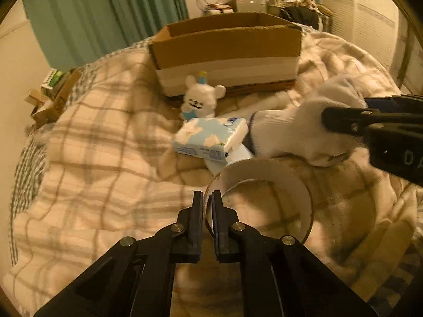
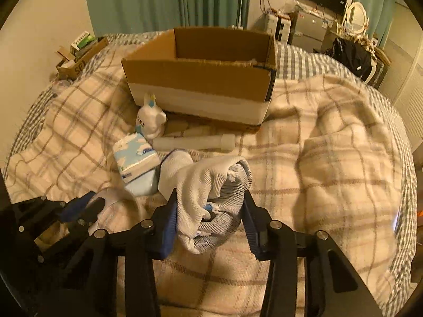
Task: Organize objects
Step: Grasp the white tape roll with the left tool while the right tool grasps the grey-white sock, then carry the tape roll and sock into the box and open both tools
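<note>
My left gripper [image 1: 208, 198] is shut on the rim of a clear tape roll [image 1: 264, 185] just above the plaid blanket. My right gripper [image 2: 210, 198] is shut on a bundle of white socks [image 2: 208, 185], which also shows in the left wrist view [image 1: 304, 129] with the right gripper's fingers [image 1: 343, 125] on it. A blue-and-white tissue pack [image 1: 211, 137] [image 2: 134, 155], a white plush toy [image 1: 201, 97] [image 2: 150, 121] and a white tube [image 2: 195, 142] lie in front of an open cardboard box [image 1: 227, 52] [image 2: 201, 79].
The plaid blanket [image 2: 330, 145] covers the bed, bunched into folds on the right. Small boxes [image 2: 79, 50] sit at the bed's far left by the wall. Green curtains, a TV and cluttered furniture [image 2: 317, 21] stand behind the bed.
</note>
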`<state>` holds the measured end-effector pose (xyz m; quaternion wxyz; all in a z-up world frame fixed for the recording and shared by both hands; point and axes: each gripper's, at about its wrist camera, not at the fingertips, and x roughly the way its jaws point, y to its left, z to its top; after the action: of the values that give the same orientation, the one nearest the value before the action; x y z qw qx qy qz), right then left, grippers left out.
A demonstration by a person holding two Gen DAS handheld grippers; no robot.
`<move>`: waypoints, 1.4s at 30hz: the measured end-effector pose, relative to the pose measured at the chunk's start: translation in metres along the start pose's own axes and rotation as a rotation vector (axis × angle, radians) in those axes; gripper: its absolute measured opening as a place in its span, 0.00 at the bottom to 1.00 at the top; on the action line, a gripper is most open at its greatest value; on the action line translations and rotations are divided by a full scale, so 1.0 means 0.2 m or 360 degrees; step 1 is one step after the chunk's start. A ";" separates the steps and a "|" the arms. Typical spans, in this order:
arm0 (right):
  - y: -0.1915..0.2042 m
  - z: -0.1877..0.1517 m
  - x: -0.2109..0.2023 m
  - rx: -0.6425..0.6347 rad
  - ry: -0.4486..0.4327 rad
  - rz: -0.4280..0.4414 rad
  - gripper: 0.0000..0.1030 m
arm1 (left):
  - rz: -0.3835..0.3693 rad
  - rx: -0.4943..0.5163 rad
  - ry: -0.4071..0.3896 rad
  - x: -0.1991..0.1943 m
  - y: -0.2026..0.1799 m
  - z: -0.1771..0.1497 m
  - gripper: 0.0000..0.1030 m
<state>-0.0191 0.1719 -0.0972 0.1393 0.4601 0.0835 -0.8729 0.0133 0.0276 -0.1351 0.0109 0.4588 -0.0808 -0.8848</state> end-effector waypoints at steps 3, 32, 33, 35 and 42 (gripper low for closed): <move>0.01 0.02 -0.05 -0.0027 -0.0050 -0.0016 0.38 | 0.0006 -0.0070 -0.0022 -0.06 0.06 0.03 0.05; -0.24 0.93 -0.25 0.0057 -0.0609 -0.0093 0.37 | -0.0014 -0.0119 -0.0368 -0.04 0.30 1.15 0.05; -0.24 0.97 -0.20 0.0035 -0.0611 -0.0104 0.37 | -0.0006 -0.0119 -0.0364 0.02 0.30 1.19 0.05; -0.23 1.02 -0.13 0.0014 -0.0608 -0.0116 0.37 | 0.0011 -0.0116 -0.0357 0.09 0.30 1.21 0.05; -0.29 1.01 0.23 0.0090 -0.0482 -0.0027 0.37 | 0.0008 -0.0050 -0.0301 0.37 0.23 1.17 0.05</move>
<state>-0.2199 0.1638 -0.0208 0.1298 0.3261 0.0407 -0.9355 -0.2222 0.0069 -0.0557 0.0126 0.3726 -0.0687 -0.9254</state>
